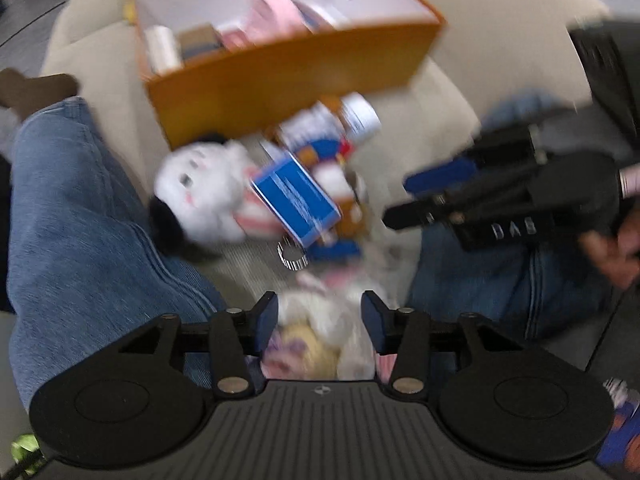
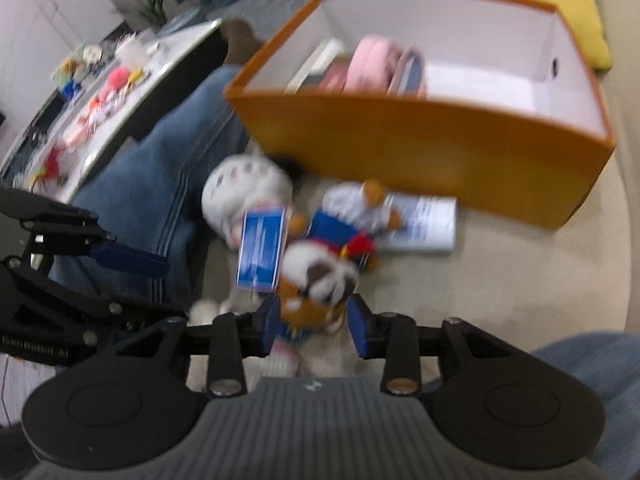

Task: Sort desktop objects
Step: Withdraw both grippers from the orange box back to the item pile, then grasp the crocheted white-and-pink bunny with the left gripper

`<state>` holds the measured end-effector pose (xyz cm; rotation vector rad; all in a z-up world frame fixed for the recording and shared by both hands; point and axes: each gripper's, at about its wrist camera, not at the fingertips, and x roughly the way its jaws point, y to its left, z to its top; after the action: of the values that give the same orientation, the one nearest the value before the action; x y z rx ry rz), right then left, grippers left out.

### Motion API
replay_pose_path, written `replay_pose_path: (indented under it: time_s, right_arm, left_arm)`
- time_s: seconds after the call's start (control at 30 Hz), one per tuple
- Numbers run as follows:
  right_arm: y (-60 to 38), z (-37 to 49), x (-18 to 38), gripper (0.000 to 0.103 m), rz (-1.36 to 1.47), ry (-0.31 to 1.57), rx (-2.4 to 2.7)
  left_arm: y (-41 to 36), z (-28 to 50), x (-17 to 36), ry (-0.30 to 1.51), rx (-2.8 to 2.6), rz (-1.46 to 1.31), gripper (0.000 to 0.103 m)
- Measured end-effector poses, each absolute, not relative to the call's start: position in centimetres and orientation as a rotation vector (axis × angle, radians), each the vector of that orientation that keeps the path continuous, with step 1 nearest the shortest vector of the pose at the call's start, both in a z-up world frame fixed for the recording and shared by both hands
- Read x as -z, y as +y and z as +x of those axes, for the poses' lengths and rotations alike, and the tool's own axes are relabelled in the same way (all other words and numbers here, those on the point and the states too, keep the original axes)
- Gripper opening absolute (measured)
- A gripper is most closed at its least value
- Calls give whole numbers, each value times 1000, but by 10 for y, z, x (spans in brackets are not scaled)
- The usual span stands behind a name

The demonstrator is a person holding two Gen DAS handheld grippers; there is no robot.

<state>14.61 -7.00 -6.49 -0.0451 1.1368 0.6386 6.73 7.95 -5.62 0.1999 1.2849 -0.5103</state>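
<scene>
Left wrist view, blurred: we see the left hand-held gripper (image 1: 319,322) with fingers spread wide over a pale plush toy (image 1: 316,332) low in frame, nothing clamped as far as we can tell. Ahead on the beige sofa cushion (image 1: 432,92) lies the pile to sort: a white plush (image 1: 204,192), a blue box (image 1: 296,196) tilted on top of it, a white bottle (image 1: 360,114) just in front of the orange box (image 1: 280,84), which already holds a pink item (image 1: 276,14) and some packs. The right hand-held gripper (image 1: 400,196) comes in from the right, fingers apart, pointing at the pile. Denim legs (image 1: 80,208) flank both sides. Right wrist view: the right hand-held gripper (image 2: 314,322) stands open around a brown-and-white plush dog (image 2: 316,280), pads either side but we can't tell if they touch it (blur too heavy). The blue box (image 2: 260,248) sits just left of the dog, a blue-suited plush (image 2: 344,224) behind it, a white carton (image 2: 420,224) against the orange box (image 2: 400,136). A cluttered bench (image 2: 132,92) runs along the far left. Risks, as we judge: closing here could snag the blue box or the neighbouring plush since they overlap; soft toy may squash and slip out on the lift; both grippers work the same pile, so a collision is possible.
</scene>
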Motion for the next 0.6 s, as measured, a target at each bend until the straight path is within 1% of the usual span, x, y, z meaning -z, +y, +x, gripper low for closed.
replay_pose_path:
  time_s: [0.17, 0.2, 0.23, 0.3, 0.33, 0.4, 0.47, 0.6]
  right_arm:
    - [-67, 130, 80, 39, -59, 1180, -635]
    - [-67, 129, 83, 39, -56, 1185, -633]
    - [-67, 129, 86, 39, -56, 1188, -632]
    - [-63, 127, 89, 39, -74, 1179, -618]
    - [-61, 127, 90, 40, -83, 1175, -611]
    - [-59, 127, 92, 44, -82, 1178, -610]
    - [-57, 126, 91, 44, -86, 1181, -604]
    - [-59, 124, 88, 44, -93, 1167, -596]
  left_arm:
    - [67, 52, 75, 1331, 528, 350, 64]
    - [65, 49, 77, 1334, 539, 370, 66]
    - [60, 46, 79, 1333, 553, 400, 71]
    - [50, 40, 84, 1316, 564, 489, 75]
    - [45, 37, 87, 1311, 572, 533, 76]
    - [36, 32, 94, 1309, 581, 603, 77]
    - [29, 28, 101, 1298, 580, 671, 80]
    - [23, 25, 114, 1286, 559, 735, 79]
